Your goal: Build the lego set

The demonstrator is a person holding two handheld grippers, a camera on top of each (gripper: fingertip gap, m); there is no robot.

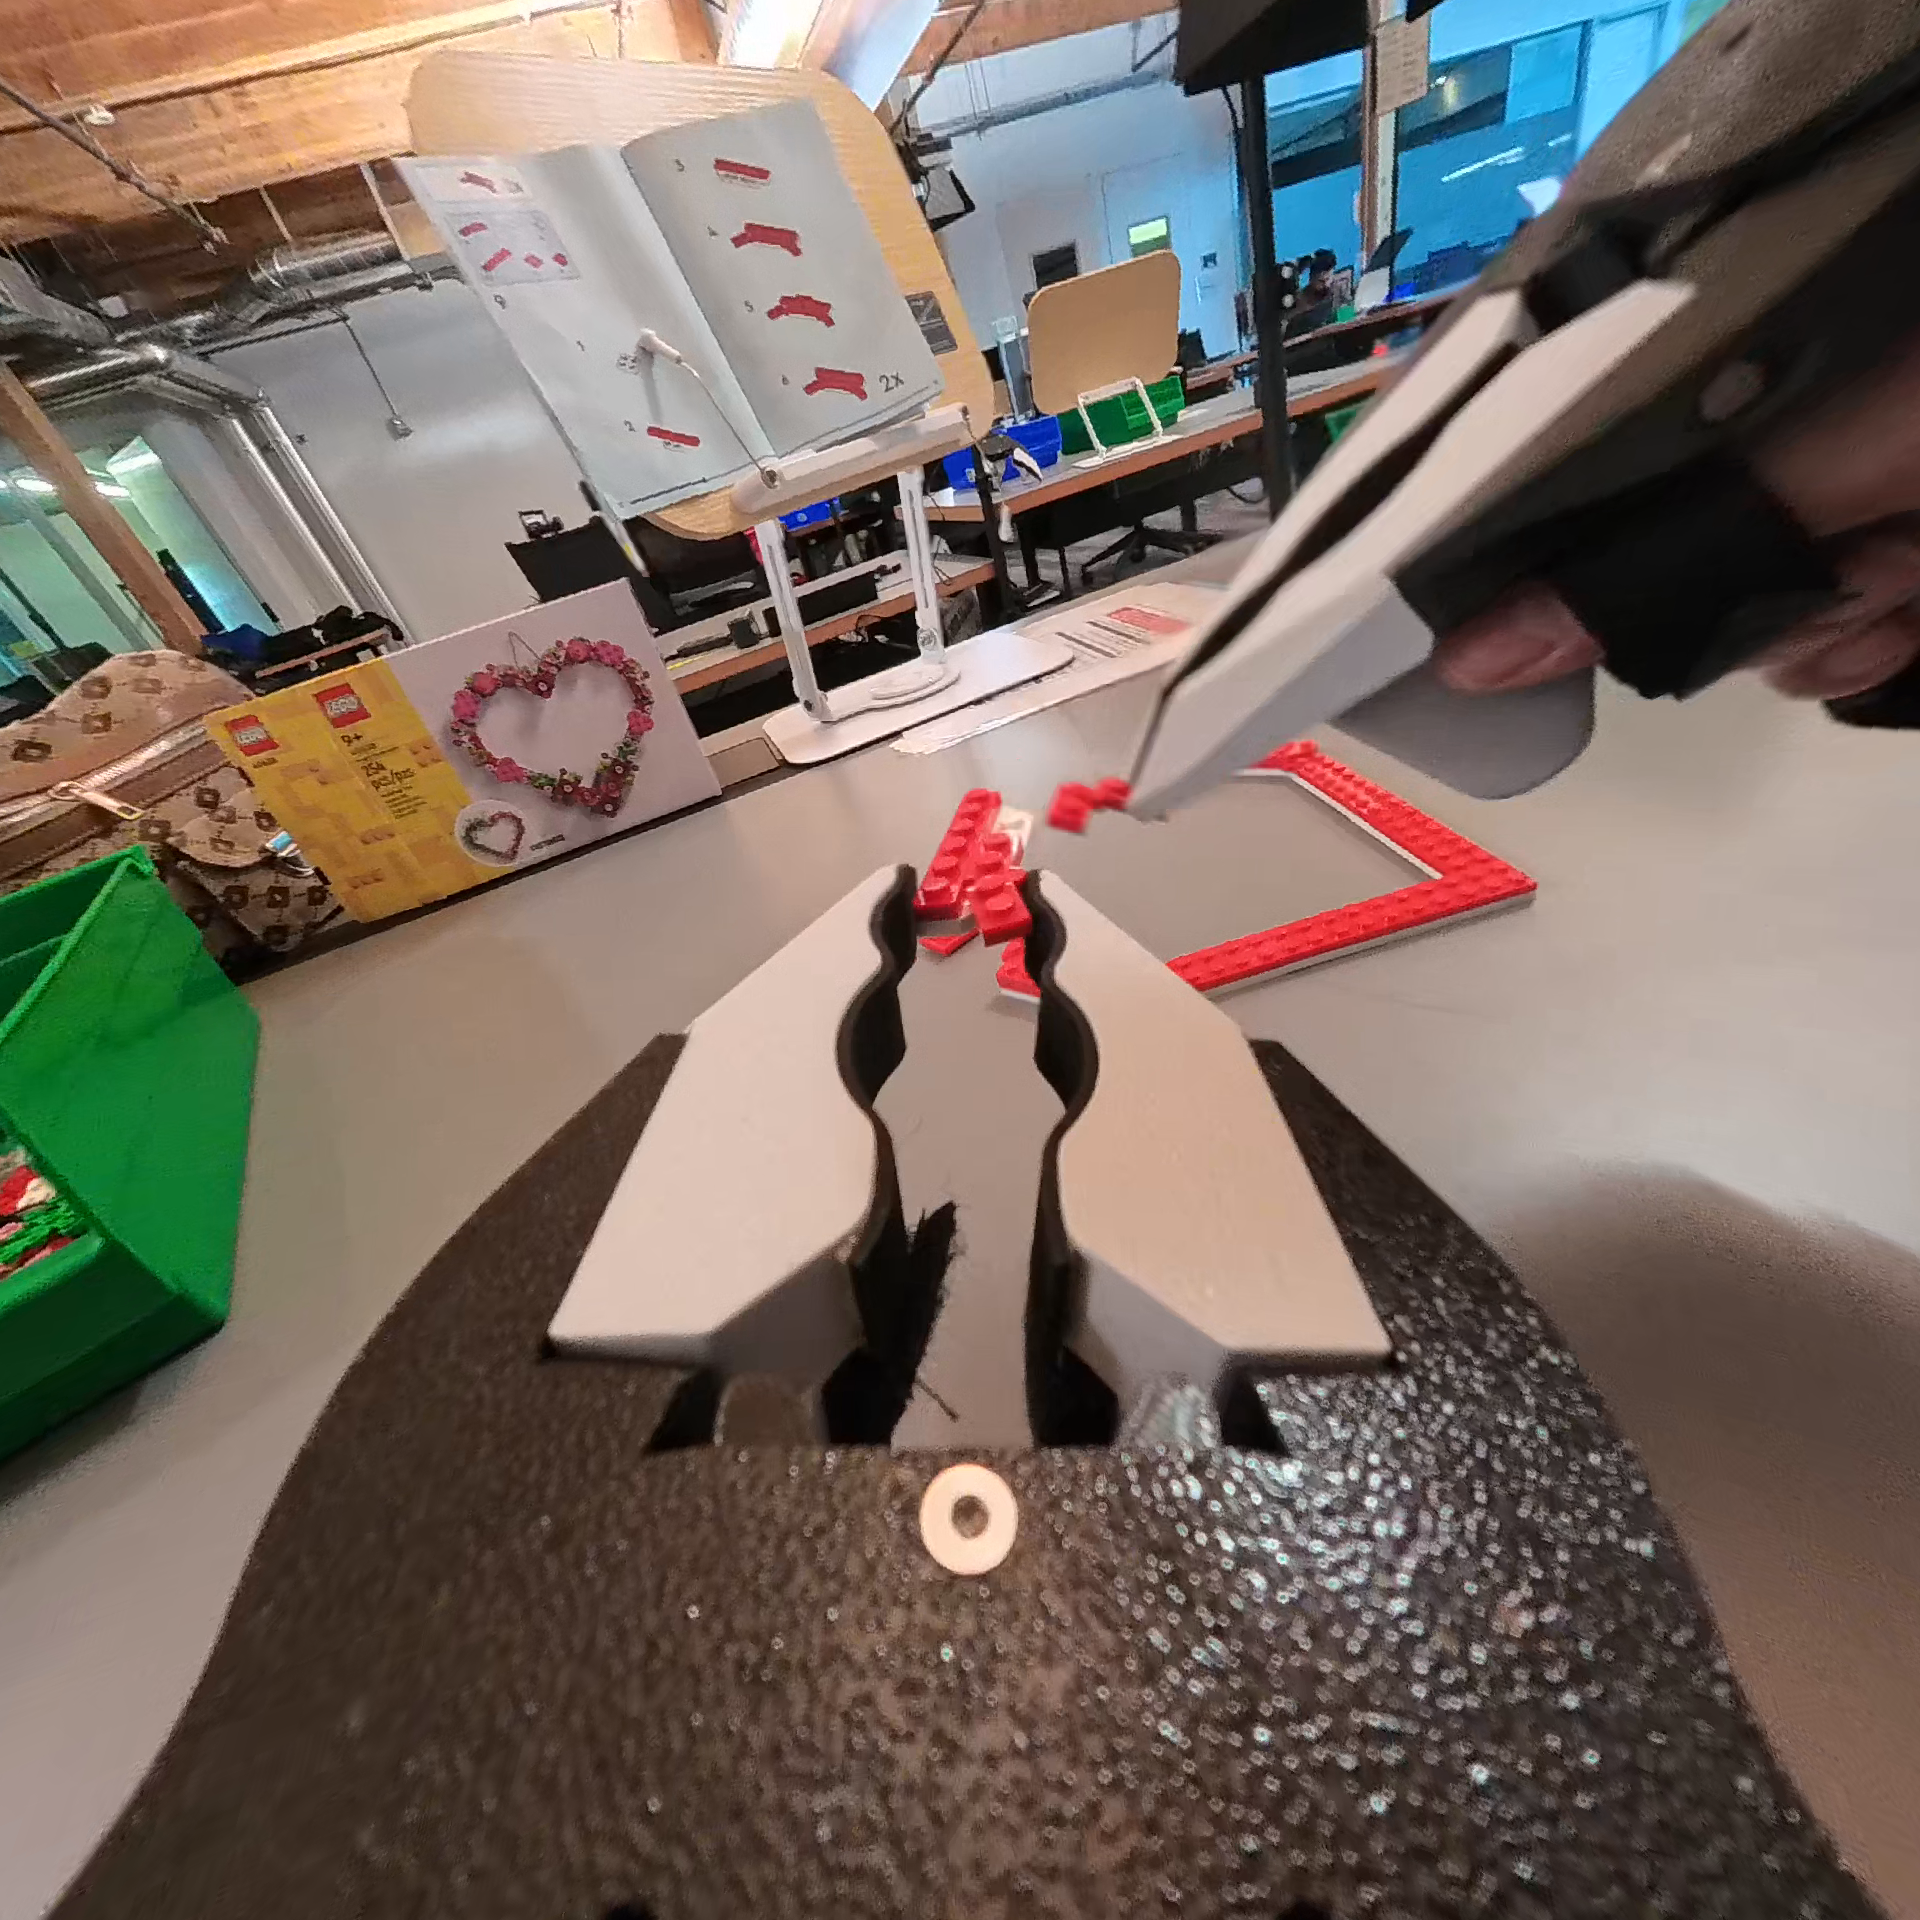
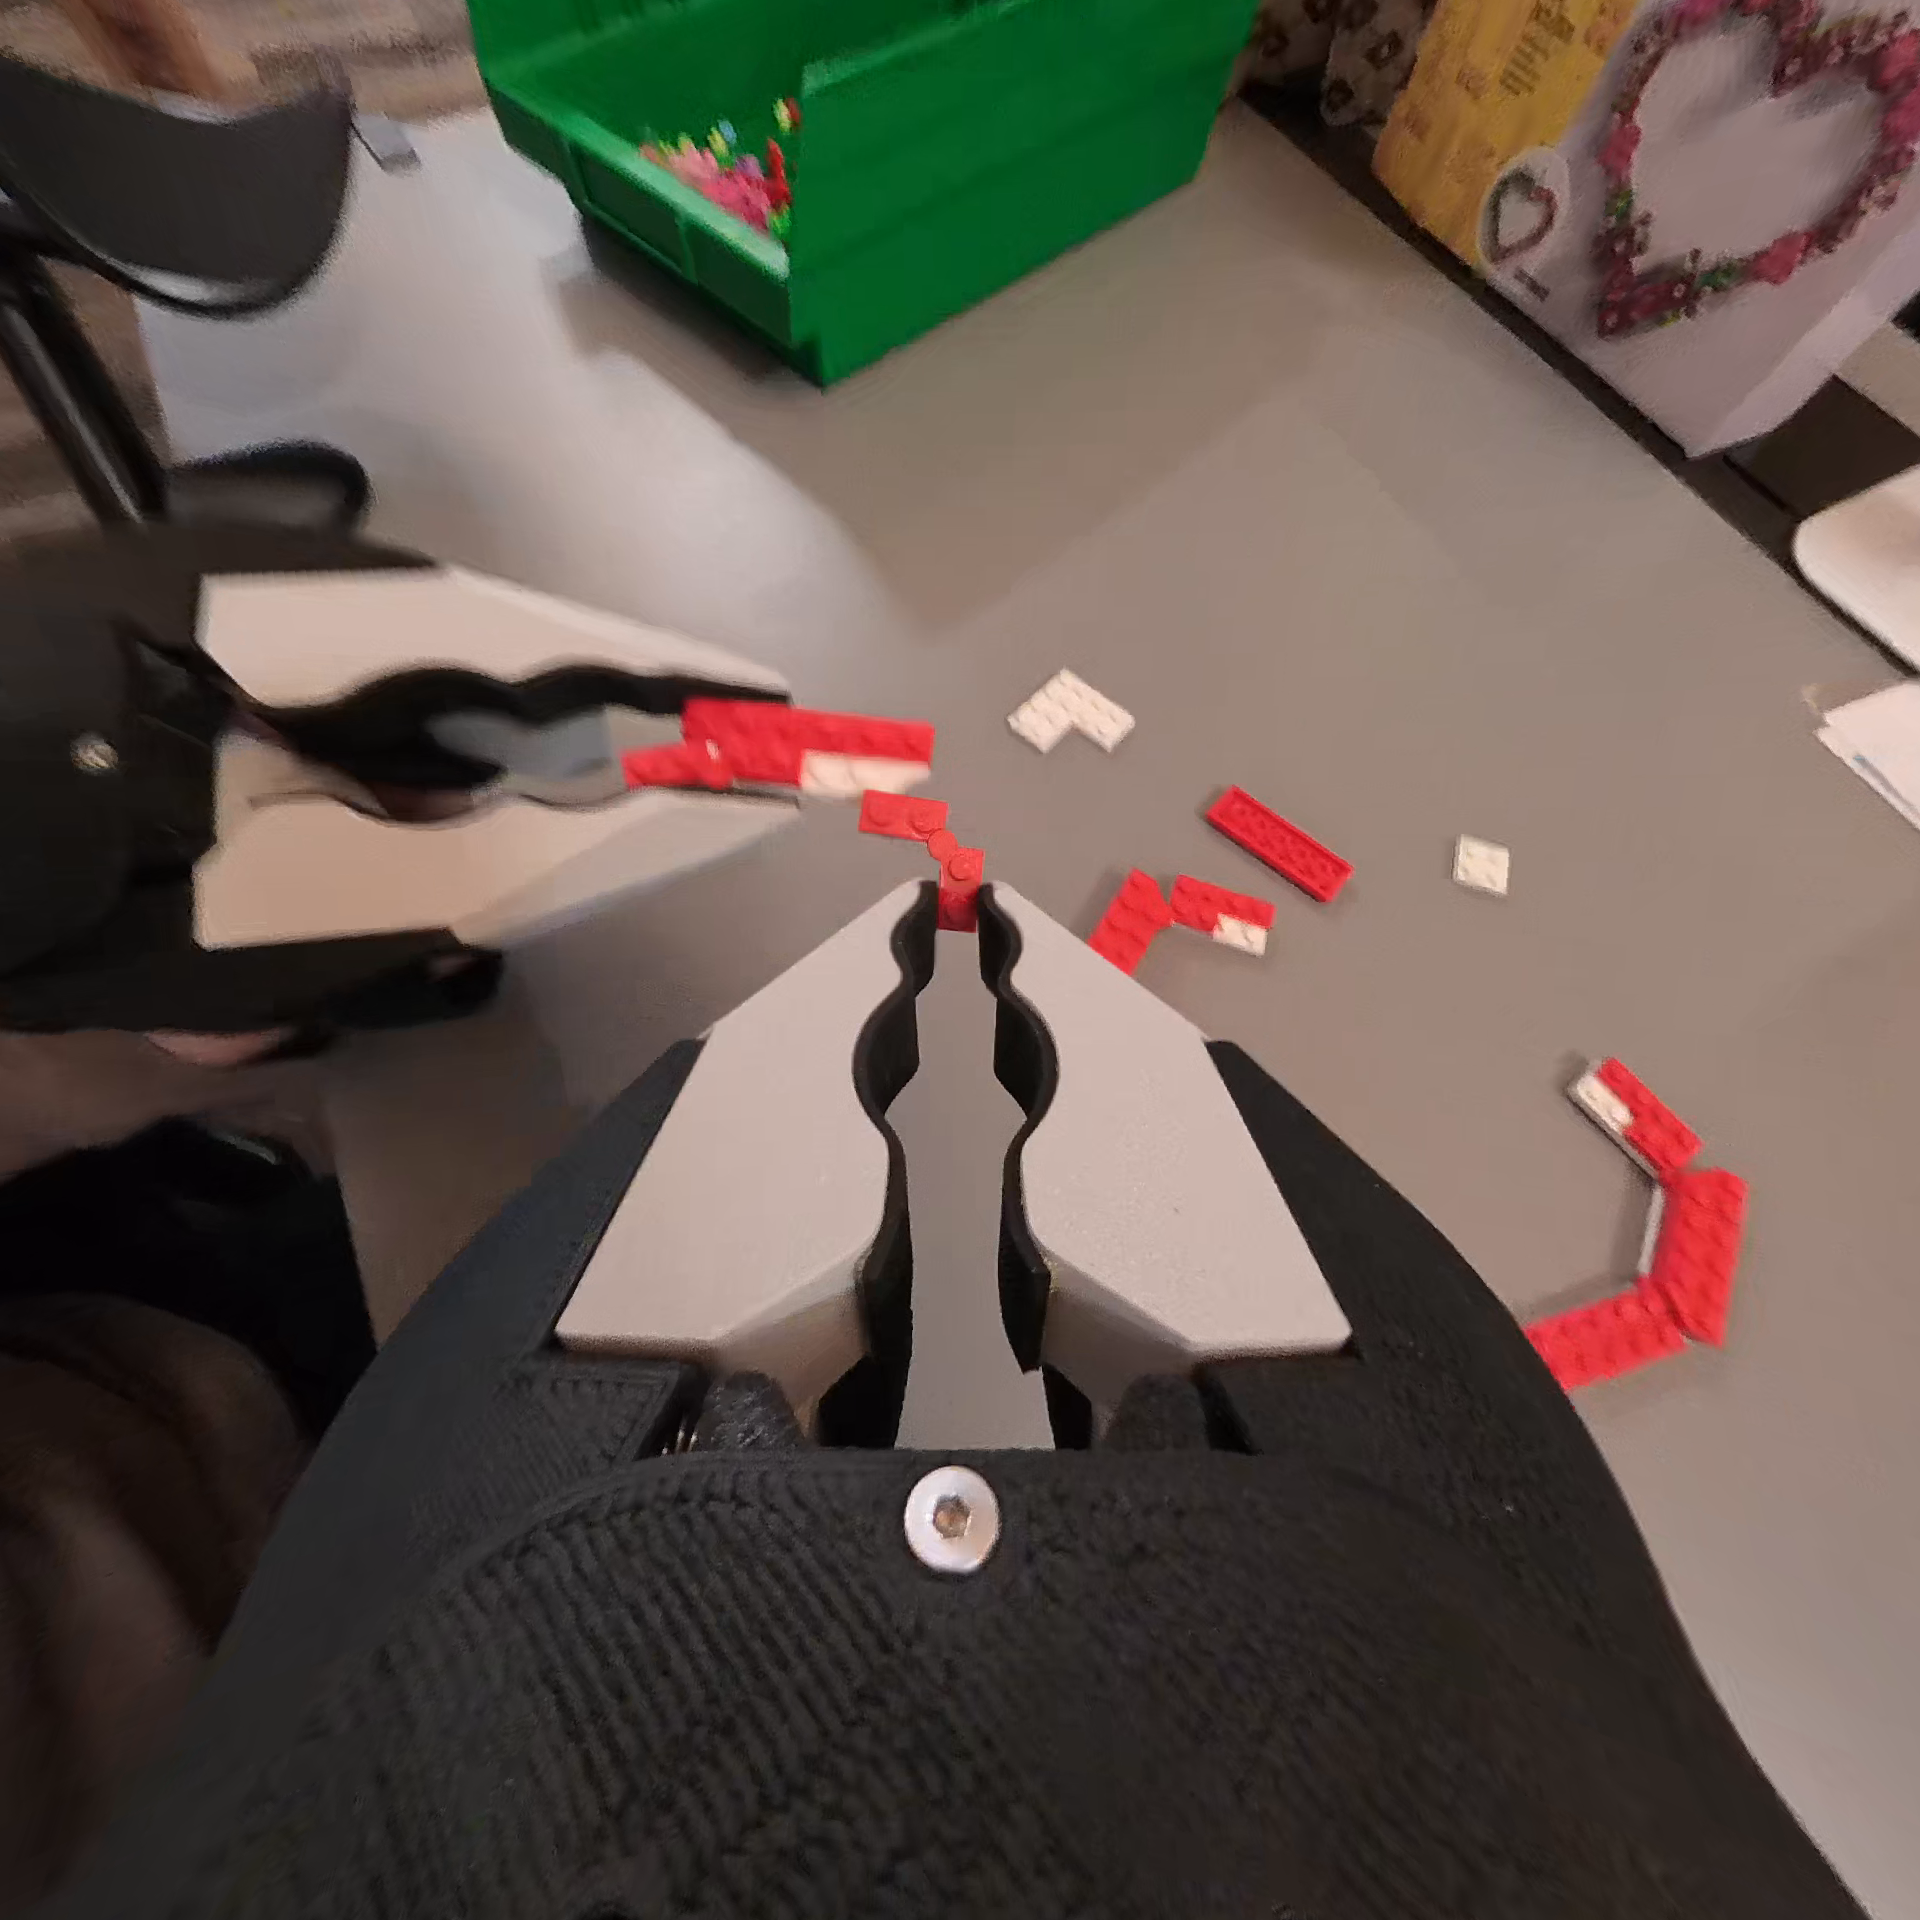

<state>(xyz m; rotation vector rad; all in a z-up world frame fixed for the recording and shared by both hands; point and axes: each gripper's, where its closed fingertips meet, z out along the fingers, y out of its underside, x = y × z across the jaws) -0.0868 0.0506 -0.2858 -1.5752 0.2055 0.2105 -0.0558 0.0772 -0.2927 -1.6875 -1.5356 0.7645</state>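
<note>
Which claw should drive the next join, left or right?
Right, probably. The right claw is shut on a small red hinge piece whose free end lies just short of the red-and-white plate assembly. The left claw grips that larger assembly, so it better serves as the anchor.

green bin [image 1: 114, 1091] cut off at left, box [image 2: 1704, 208] blurred

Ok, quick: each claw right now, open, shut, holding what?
Left claw: shut on the red-and-white plate assembly.
Right claw: shut on the small red hinged piece.
</note>
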